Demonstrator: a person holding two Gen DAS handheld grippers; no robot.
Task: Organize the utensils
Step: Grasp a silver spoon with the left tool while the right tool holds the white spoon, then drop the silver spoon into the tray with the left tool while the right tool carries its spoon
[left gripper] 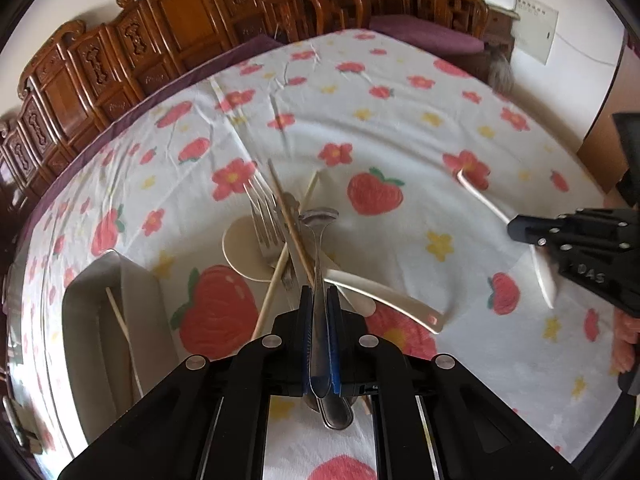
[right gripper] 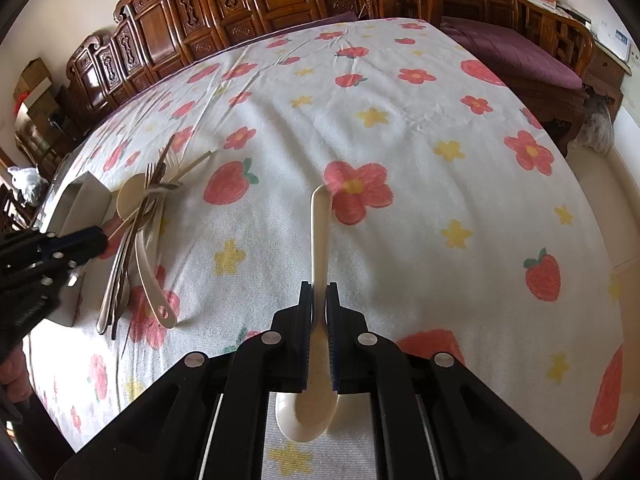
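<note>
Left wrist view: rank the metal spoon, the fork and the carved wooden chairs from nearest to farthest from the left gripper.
1. Metal spoon: clamped between the left gripper's pads.
2. Fork: just ahead, slightly left, in the utensil pile.
3. Wooden chairs: beyond the table's far edge.

The right gripper (right gripper: 319, 300) was clamped on a cream plastic spoon (right gripper: 316, 320), its handle pointing away over the strawberry-and-flower tablecloth (right gripper: 400, 128) and its bowl lying back between the black fingers. At the left edge, the left gripper (right gripper: 94, 242) reached in beside a heap of utensils (right gripper: 138, 220): forks, chopsticks, metal handles and a second cream spoon (right gripper: 154, 280). A grey tray (right gripper: 82, 200) sat just behind the heap. Carved wooden furniture (right gripper: 240, 4) lined the far side.
</note>
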